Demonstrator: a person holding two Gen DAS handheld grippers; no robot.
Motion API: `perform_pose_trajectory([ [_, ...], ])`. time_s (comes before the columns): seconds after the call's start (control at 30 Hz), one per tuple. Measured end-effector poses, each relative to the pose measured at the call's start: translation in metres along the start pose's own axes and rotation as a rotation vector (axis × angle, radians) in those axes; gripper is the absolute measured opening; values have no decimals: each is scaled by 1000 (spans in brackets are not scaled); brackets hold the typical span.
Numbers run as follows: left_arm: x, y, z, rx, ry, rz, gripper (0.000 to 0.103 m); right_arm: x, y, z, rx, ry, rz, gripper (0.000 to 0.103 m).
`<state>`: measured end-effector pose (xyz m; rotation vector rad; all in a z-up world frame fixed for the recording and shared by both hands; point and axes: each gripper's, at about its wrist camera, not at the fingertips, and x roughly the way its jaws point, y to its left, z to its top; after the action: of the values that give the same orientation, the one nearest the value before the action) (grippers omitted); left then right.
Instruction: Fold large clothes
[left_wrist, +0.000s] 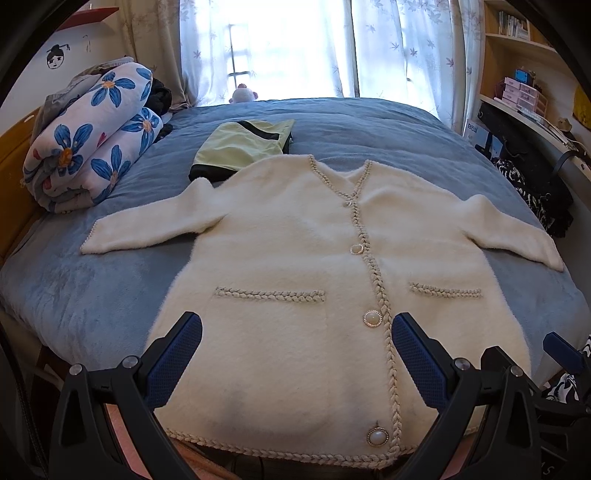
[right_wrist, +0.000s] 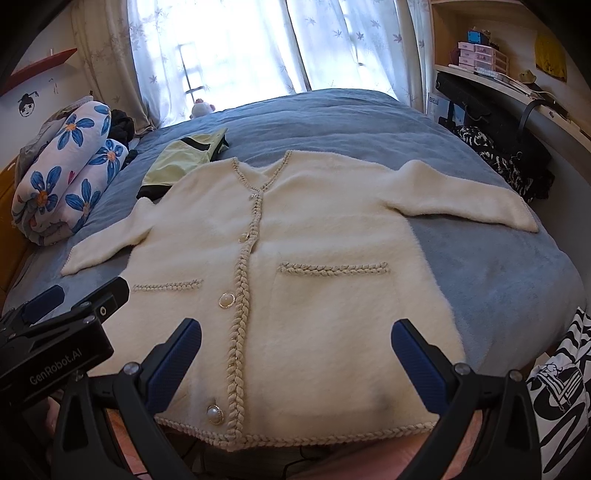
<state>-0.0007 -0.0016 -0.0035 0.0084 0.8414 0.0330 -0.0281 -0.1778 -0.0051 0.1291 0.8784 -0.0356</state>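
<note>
A fluffy cream cardigan (left_wrist: 295, 243) (right_wrist: 303, 229) with braided trim and pearl buttons lies flat and face up on the blue bed, both sleeves spread outward, hem toward me. My left gripper (left_wrist: 297, 325) hovers open above its lower left half near the hem, nothing between the blue pads. Over the lower right half, my right gripper (right_wrist: 297, 332) is open too and holds nothing. The left gripper's body (right_wrist: 59, 332) shows at the left edge of the right wrist view.
A folded pale green garment (left_wrist: 243, 147) (right_wrist: 181, 162) lies just beyond the cardigan's collar. A rolled flowered blanket (left_wrist: 88, 136) sits at the bed's left. Dark patterned clothes (left_wrist: 532, 184) hang off the right side by a desk and shelves. Blue bedcover (left_wrist: 388, 129) stretches to the window.
</note>
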Motion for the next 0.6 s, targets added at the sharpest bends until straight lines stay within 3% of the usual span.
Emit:
perform_pose_trajectory([
  [0.6,2,2,-1,0,7,1,102,2,3,-5,10,16,18,103],
])
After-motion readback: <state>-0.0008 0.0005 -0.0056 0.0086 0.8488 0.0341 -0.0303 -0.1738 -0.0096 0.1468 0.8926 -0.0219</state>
